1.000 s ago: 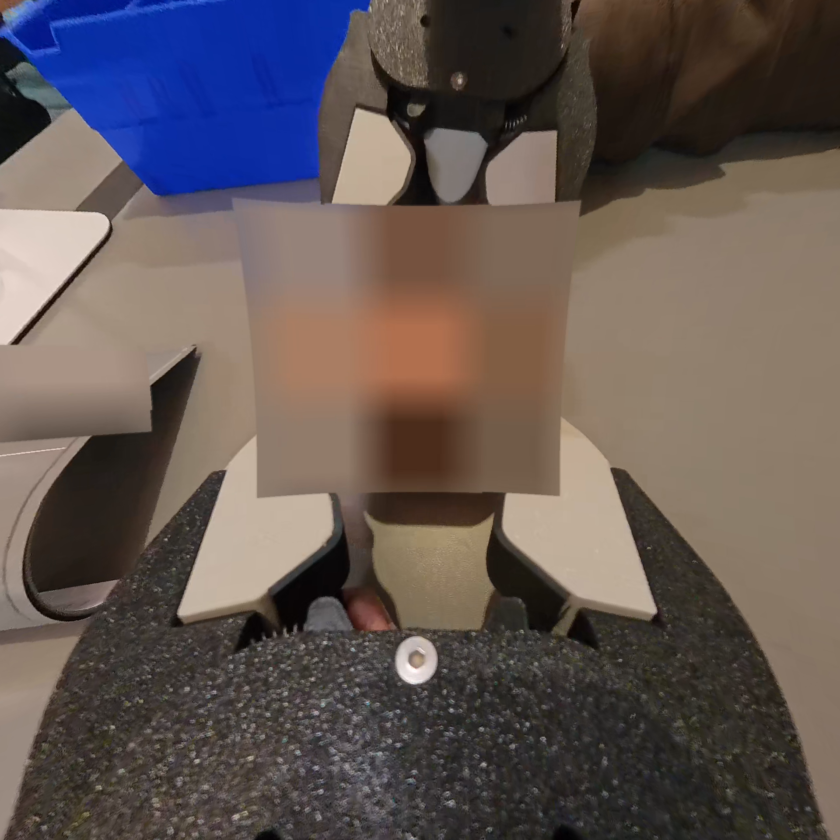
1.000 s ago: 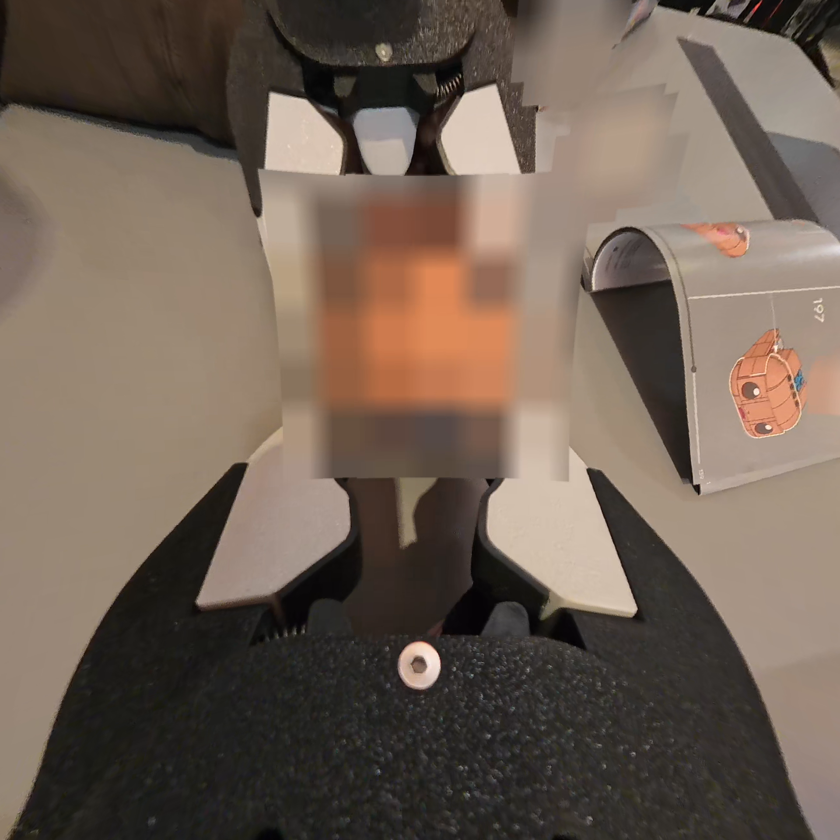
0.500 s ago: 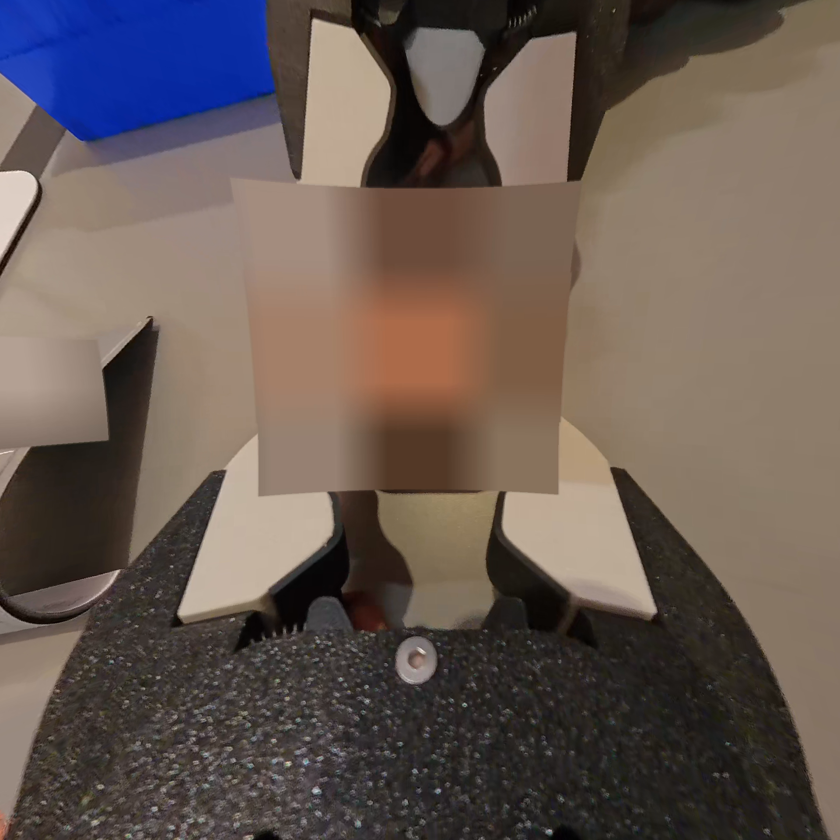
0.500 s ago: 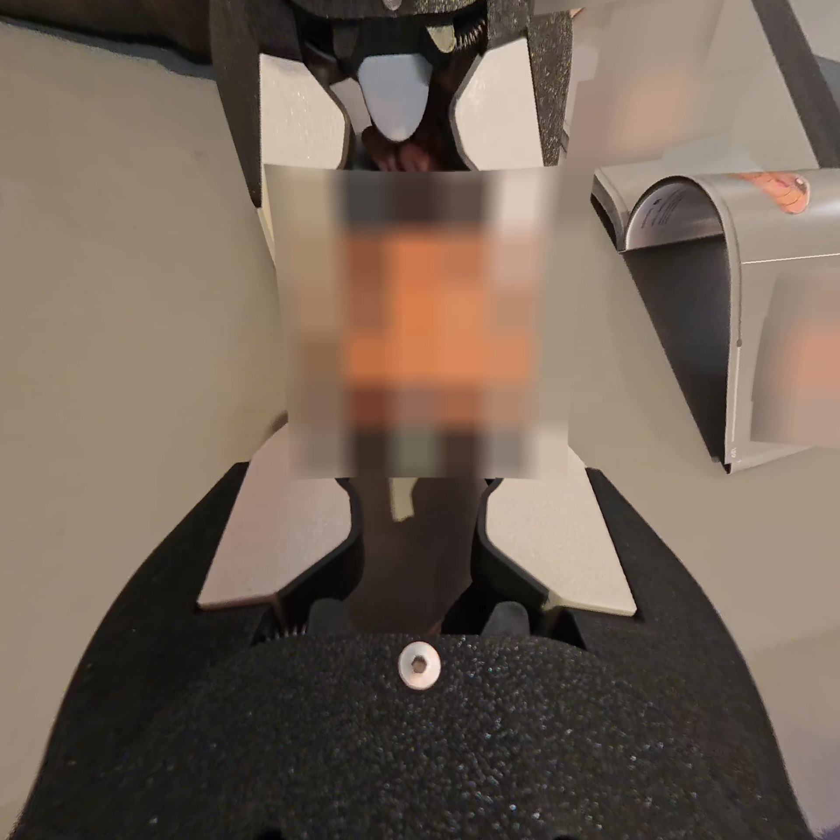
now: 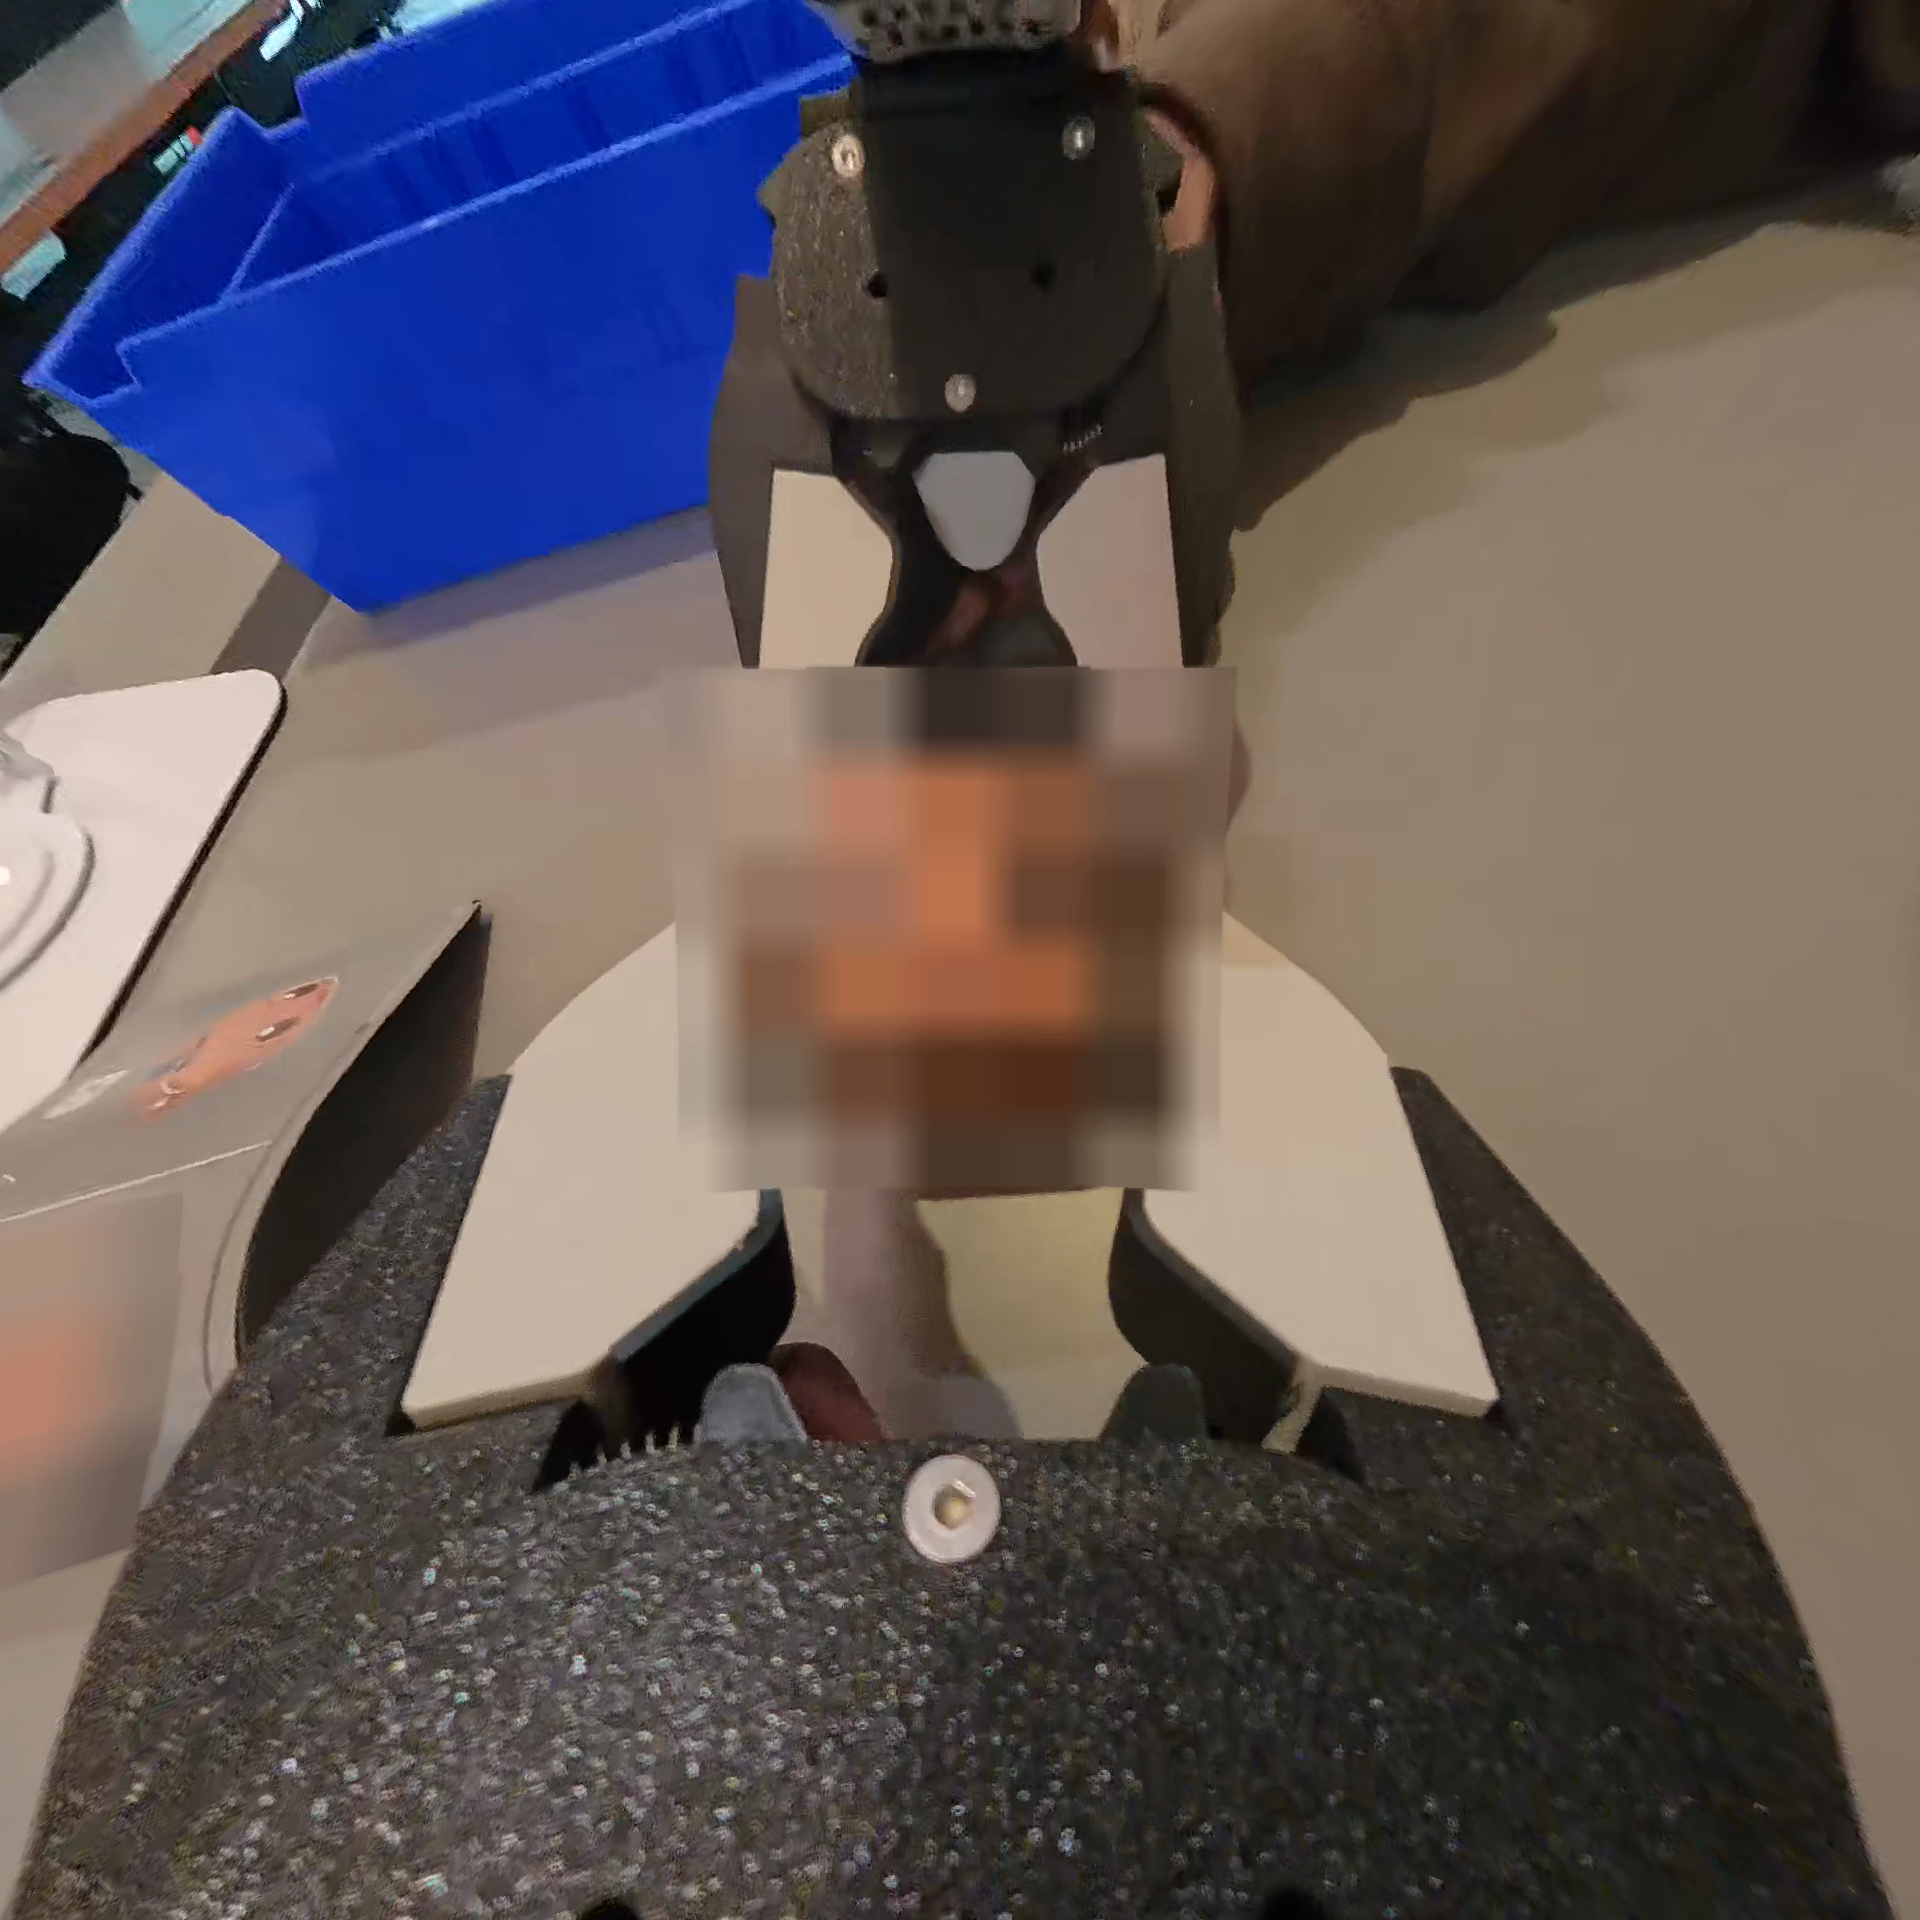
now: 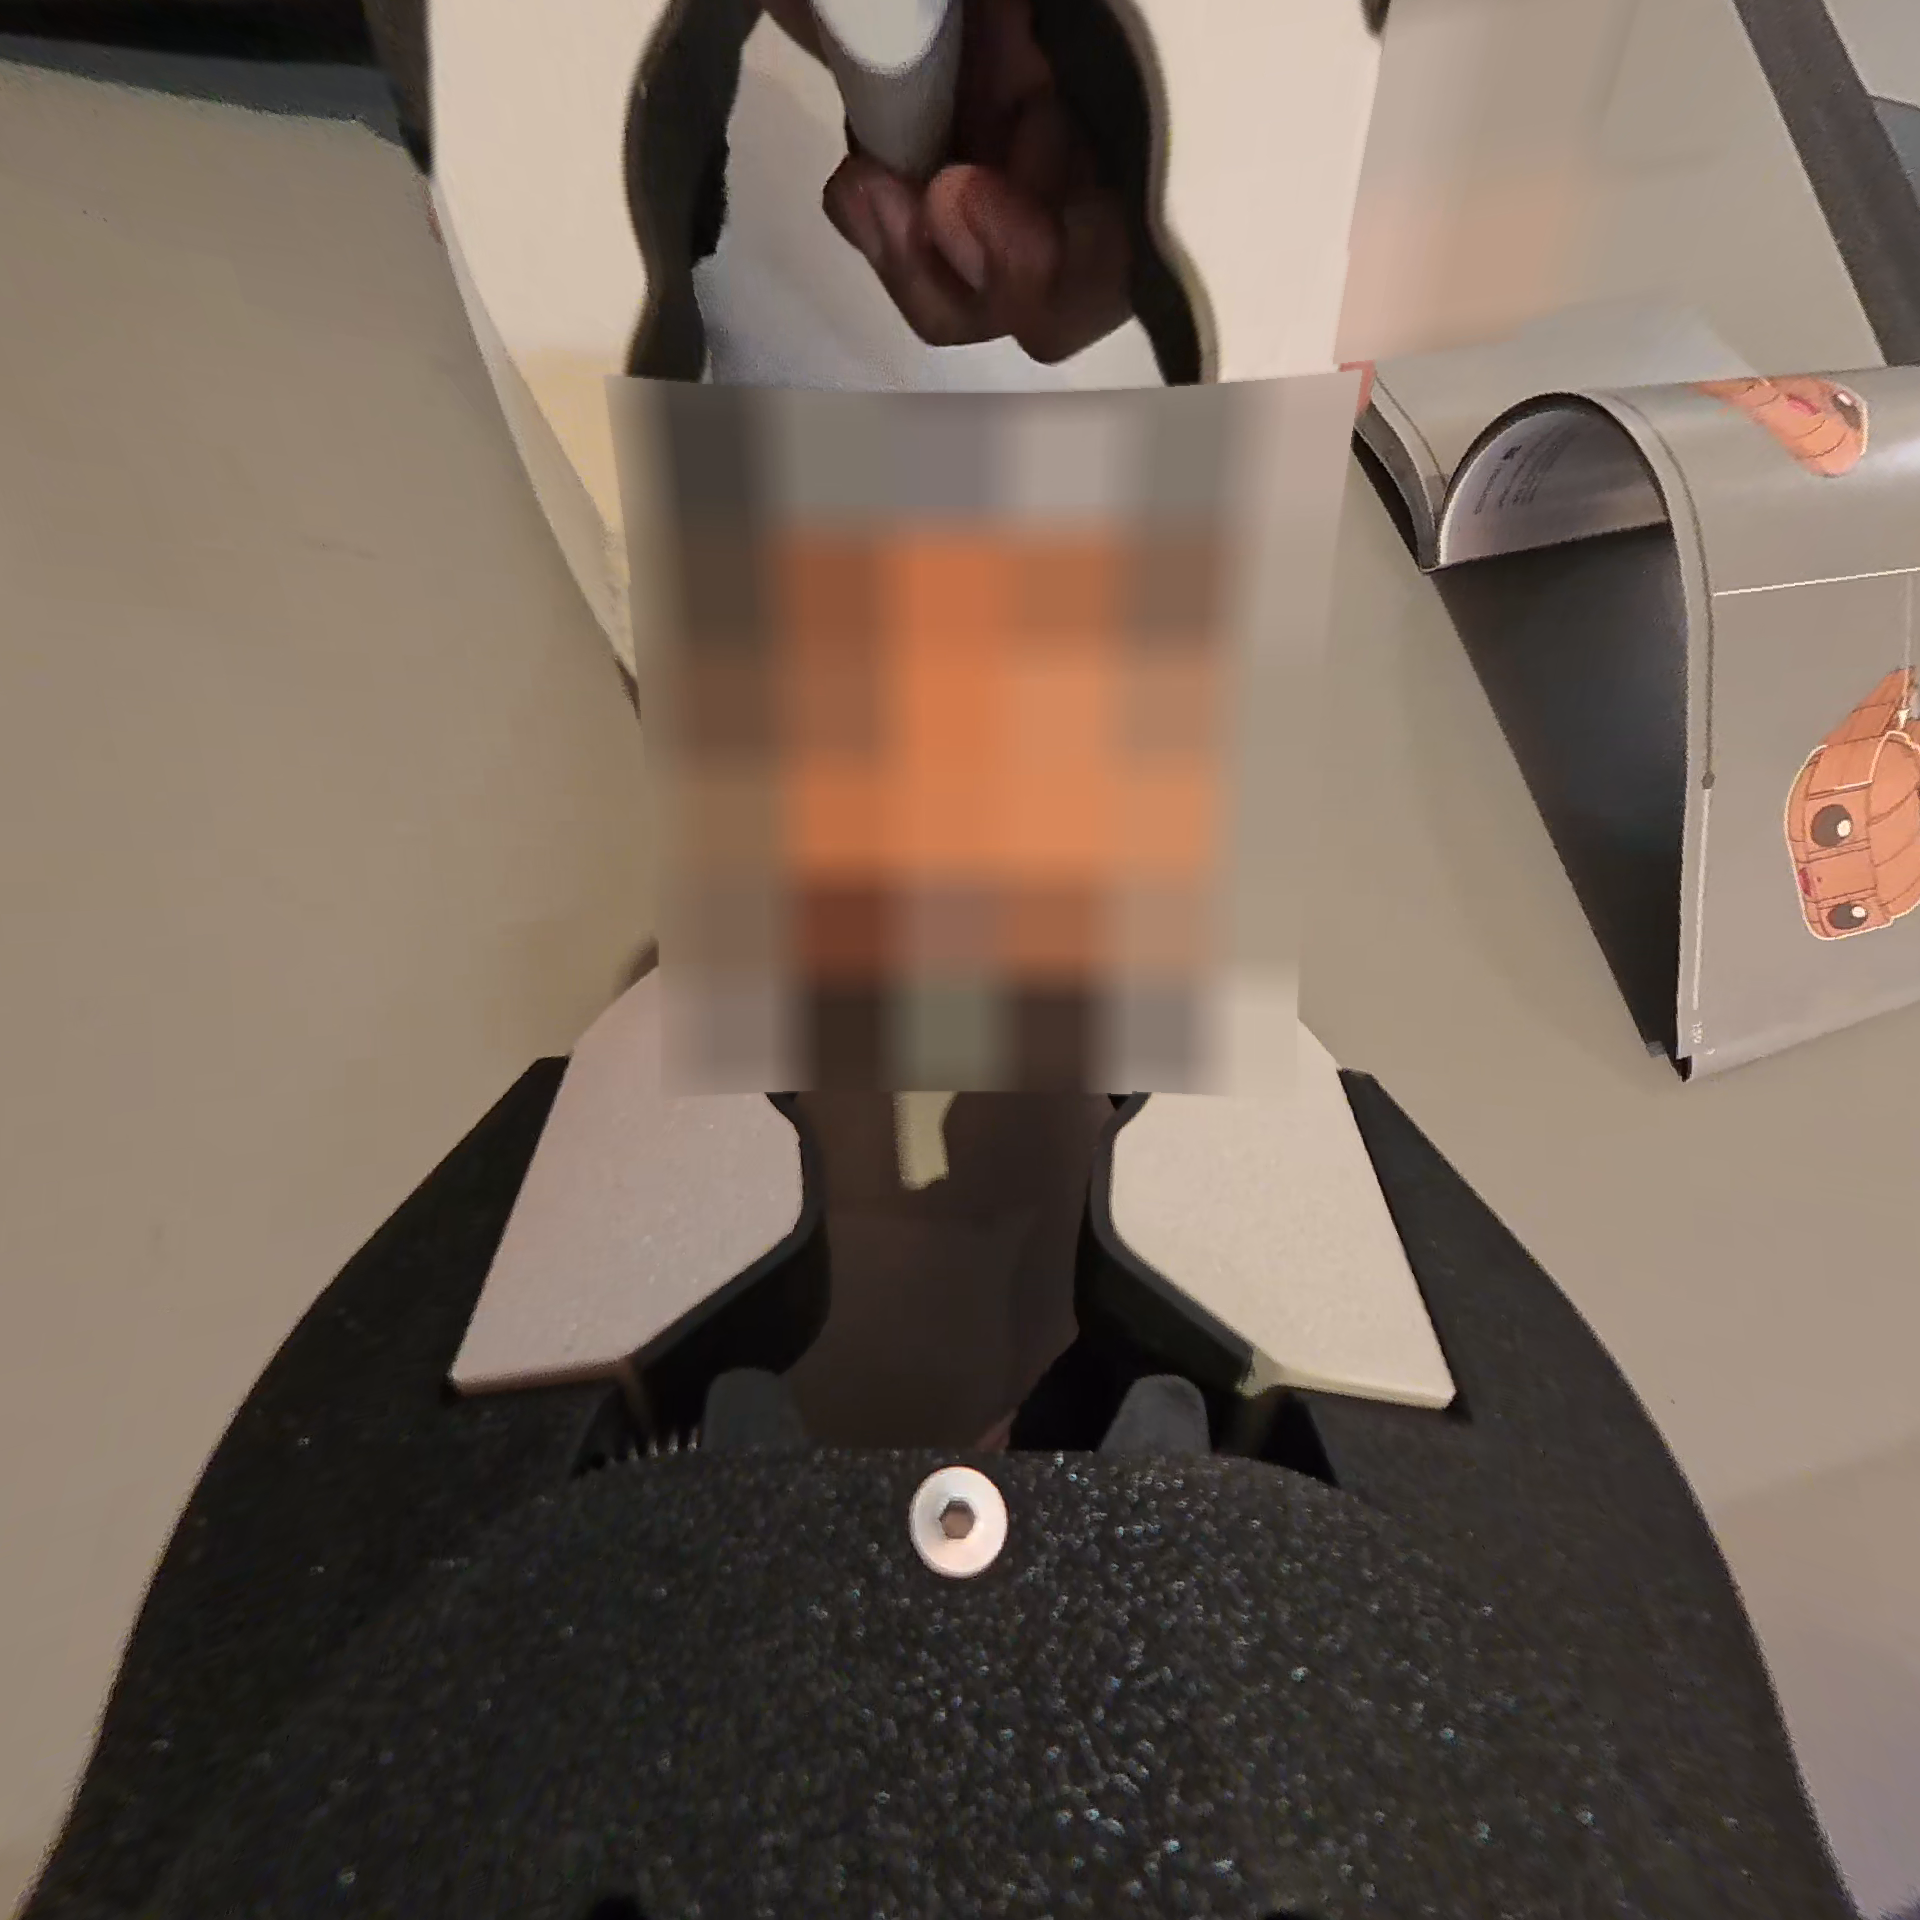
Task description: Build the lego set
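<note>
An orange-brown lego build point(image 5: 956, 831) sits between the fingers of my left gripper point(image 5: 951, 935). A mosaic patch covers it and the fingertips. The same build point(image 6: 987, 665) shows between the fingers of my right gripper point(image 6: 951, 727), also under a patch. The two grippers face each other across the build, a little above the beige table point(image 5: 1558, 831). The right gripper's body point(image 5: 966, 260) is straight ahead in the left wrist view. A white finger point(image 6: 540, 208) of the left gripper and a person's hand point(image 6: 956, 260) fill the top of the right wrist view.
A blue bin point(image 5: 416, 312) stands at the back left. A grey instruction booklet lies open to the left point(image 5: 208, 1039) and shows in the right wrist view point(image 6: 1766, 727). A white board point(image 5: 135, 790) lies beyond it. A brown sleeve point(image 5: 1455, 156) rests on the table behind. The left gripper's tips are roughly 5 cm from the right gripper's.
The orange build has stayed between both pairs of fingers while the background shifted. The left view now takes in the right gripper's whole body and the blue bin. The left gripper looms closer in the right view.
</note>
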